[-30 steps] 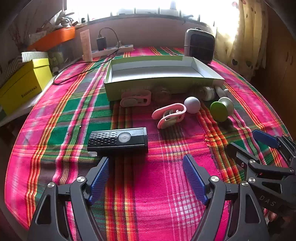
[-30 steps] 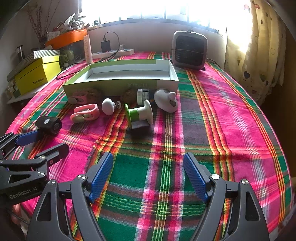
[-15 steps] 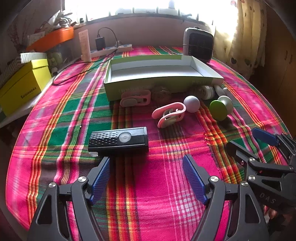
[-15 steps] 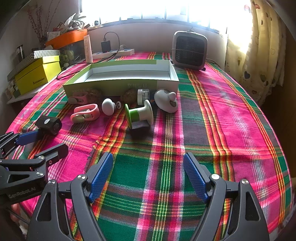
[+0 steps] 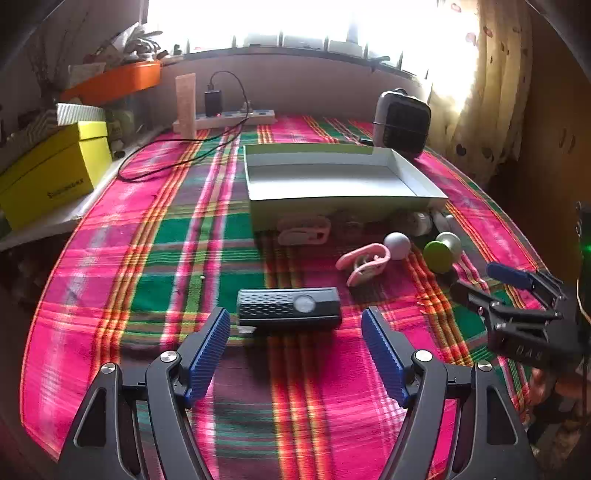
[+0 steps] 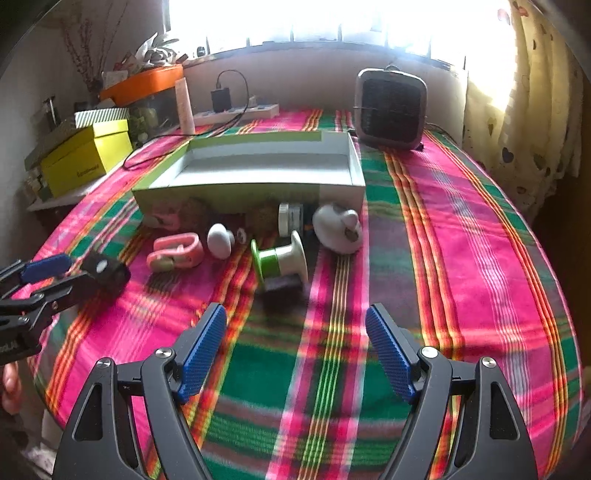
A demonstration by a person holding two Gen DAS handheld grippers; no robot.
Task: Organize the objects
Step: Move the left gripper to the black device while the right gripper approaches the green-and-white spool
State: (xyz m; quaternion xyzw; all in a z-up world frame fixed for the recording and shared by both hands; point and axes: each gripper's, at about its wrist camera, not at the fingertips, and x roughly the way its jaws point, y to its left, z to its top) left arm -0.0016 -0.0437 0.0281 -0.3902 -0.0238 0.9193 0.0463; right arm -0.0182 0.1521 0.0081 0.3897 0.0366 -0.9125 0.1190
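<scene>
- Left wrist view: the left gripper (image 5: 295,332) is spread wide and empty, just short of the black device (image 5: 289,307) lying crosswise on the worktop (image 5: 110,288). Step in hand looks like the approach; next, advance until the fingers straddle it, then close.
- Right wrist view: the right gripper (image 6: 295,332) hangs wide and empty, with the green spool (image 6: 279,258) ahead and the box (image 6: 255,188) beyond holding nothing.

Daylight from the window (image 5: 295,26) at twelve o'clock blew out to white glare; corners vignetted dark, edges bulged, foreground cloth (image 6: 332,369) slightly blurred.
</scene>
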